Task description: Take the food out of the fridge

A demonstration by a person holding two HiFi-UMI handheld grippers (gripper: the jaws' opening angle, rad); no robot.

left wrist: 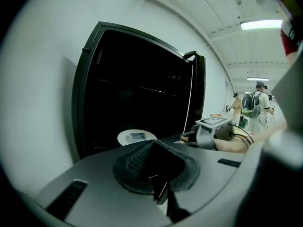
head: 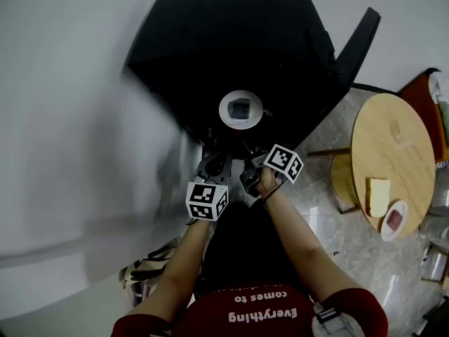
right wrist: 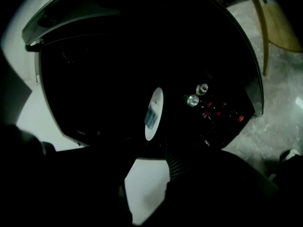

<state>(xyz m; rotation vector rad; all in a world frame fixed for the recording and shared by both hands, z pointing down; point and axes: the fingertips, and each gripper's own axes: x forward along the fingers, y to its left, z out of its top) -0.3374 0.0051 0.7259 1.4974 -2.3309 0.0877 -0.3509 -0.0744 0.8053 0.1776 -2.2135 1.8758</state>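
Observation:
The black fridge (head: 231, 41) stands open against a white wall. On a shelf inside sits a white plate (head: 240, 109) with a small wrapped piece of food (head: 240, 107) on it. Both grippers hover just in front of the opening, below the plate. My left gripper (head: 214, 166) shows its jaws pressed together with nothing between them (left wrist: 158, 174), and the plate (left wrist: 136, 137) lies just beyond. My right gripper (head: 251, 175) is rolled sideways, so its view shows the plate (right wrist: 154, 113) edge-on. Its dark jaws (right wrist: 147, 193) stand apart around an empty gap.
The fridge door (head: 351, 48) swings out to the right, with cans (right wrist: 198, 94) in its shelf. A round wooden table (head: 403, 139) at right bears a pale slab (head: 379, 195) and a small dish (head: 395, 220). A bag (head: 144, 272) lies on the floor. People (left wrist: 258, 105) stand far off.

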